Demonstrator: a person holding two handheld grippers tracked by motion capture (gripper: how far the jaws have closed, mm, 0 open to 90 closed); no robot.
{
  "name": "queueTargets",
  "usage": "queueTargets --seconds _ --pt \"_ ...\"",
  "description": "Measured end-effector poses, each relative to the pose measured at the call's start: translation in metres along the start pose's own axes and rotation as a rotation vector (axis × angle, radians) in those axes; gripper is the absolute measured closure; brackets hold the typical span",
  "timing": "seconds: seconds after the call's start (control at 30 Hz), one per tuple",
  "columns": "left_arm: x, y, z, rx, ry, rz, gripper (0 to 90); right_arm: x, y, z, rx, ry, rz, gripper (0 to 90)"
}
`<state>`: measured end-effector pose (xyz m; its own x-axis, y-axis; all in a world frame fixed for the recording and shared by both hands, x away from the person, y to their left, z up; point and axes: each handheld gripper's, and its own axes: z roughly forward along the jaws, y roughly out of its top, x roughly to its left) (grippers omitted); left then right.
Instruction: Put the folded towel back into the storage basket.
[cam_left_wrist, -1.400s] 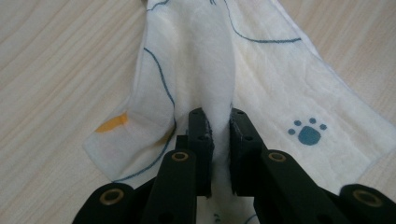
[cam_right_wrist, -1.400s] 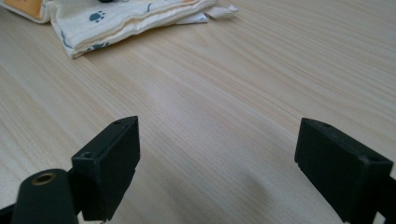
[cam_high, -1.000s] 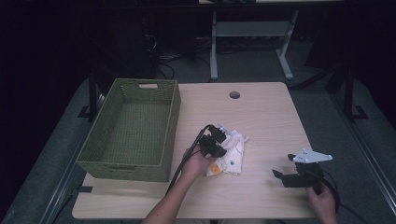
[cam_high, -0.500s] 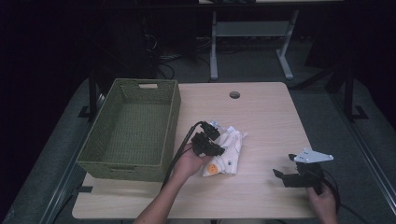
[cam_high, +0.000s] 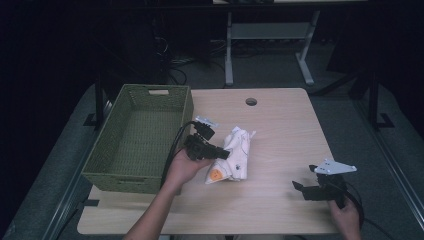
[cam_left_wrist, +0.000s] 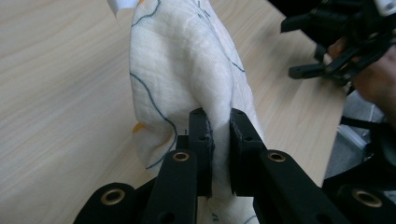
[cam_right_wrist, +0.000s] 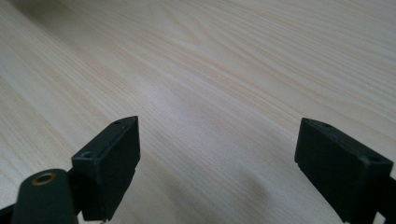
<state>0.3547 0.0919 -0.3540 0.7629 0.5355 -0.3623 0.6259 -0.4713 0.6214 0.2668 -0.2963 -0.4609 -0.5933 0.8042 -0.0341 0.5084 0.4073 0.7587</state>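
Note:
A white cloth (cam_high: 234, 156) with thin blue lines and an orange spot lies bunched near the middle of the wooden table (cam_high: 280, 125). My left gripper (cam_high: 223, 154) is shut on a fold of it at the cloth's left side. In the left gripper view the cloth (cam_left_wrist: 187, 70) rises as a ridge pinched between the two black jaws of that gripper (cam_left_wrist: 219, 128). My right gripper (cam_high: 299, 186) rests near the table's front right edge, well apart from the cloth. Its jaws stand wide open over bare wood in the right gripper view (cam_right_wrist: 217, 140).
A green woven basket (cam_high: 105, 165) stands at the table's left side, nothing visible inside. A round cable hole (cam_high: 251, 102) sits near the far edge. The right hand with its gripper (cam_left_wrist: 345, 51) shows far off in the left gripper view.
My left gripper has drawn leftward toward the basket, pulling the pinched cloth with it and lifting a fold. The right gripper has stayed in place.

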Motion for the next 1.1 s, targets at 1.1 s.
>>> queueTargets --seconds 1.1 --pt "0.061 -0.017 -0.107 -0.133 -0.168 -0.099 82.8 -0.003 0.001 0.005 0.027 -0.025 0.009 13.9"
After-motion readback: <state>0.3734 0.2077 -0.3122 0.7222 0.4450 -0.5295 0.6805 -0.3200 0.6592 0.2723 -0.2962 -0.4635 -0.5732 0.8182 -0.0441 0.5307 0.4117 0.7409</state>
